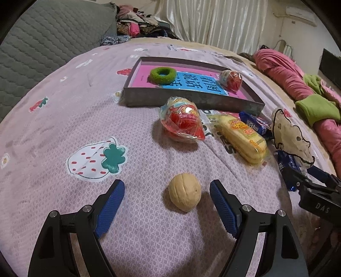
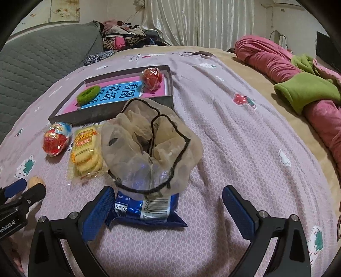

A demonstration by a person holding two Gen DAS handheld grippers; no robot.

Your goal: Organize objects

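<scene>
Soft purple bed cover (image 1: 64,119) with little bumps and strawberry pictures is spread over the bed. A gray quilted cushion (image 1: 42,42) sits behind it, and shiny white curtains (image 1: 213,19) hang at the back. Pink and green fuzzy blankets (image 2: 302,89) lie bunched at the side.

A flat gray box (image 1: 191,100) with low walls rests on the cover. Inside it are a pink and blue book (image 1: 191,83), a fluffy green ring (image 1: 163,73) and a round red candy in crinkly clear wrap (image 1: 231,80).

Just in front of the box lies a cone-shaped red snack bag (image 1: 183,122) in shiny plastic. Beside it is a long yellow pack of cookies (image 1: 243,138). Next to that is a thin see-through tan scarf (image 2: 153,138) with a black edge, all crumpled up. It lies on top of a smooth blue snack packet (image 2: 145,211).

The left gripper (image 1: 167,204) has its blue bumpy fingers (image 1: 110,204) spread wide apart. A round tan walnut (image 1: 185,191) with a wrinkly shell sits on the cover between them, nearer the right finger, and neither finger touches it.

The right gripper (image 2: 166,208) is spread wide too. The blue packet lies between its fingers (image 2: 240,213), right up against the left one. It is not squeezing anything.
</scene>
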